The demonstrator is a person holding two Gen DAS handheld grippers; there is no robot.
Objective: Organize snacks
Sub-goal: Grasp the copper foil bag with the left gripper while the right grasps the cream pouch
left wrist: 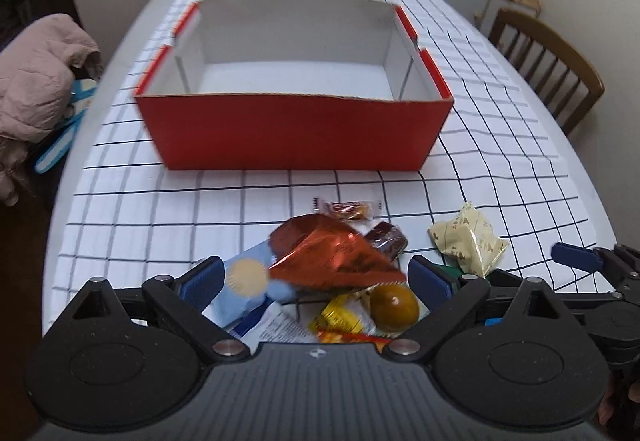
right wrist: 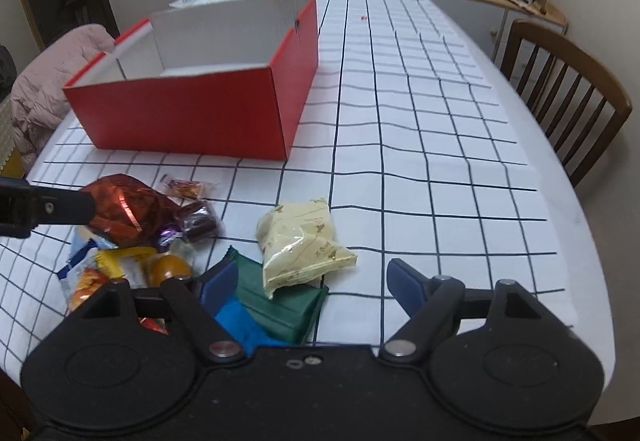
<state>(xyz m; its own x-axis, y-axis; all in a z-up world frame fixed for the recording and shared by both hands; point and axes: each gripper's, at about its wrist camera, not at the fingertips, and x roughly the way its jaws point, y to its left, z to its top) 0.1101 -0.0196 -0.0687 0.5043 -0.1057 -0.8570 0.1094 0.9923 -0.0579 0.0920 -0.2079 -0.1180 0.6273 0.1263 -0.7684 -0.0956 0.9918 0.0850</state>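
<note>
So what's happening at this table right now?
A person holds a gripper in each hand over a pile of snacks on a checked tablecloth. The left gripper is open around a shiny red foil bag; the right gripper is open near a pale yellow snack bag and a green packet. The red cardboard box behind them is empty, so nothing is sorted yet.

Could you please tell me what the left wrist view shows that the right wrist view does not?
Only the left view shows blue scissors beside the table and the box's whole floor. Only the right view shows a blue packet under the right claw. Both show the box, red foil bag, cream bag and chair.
</note>
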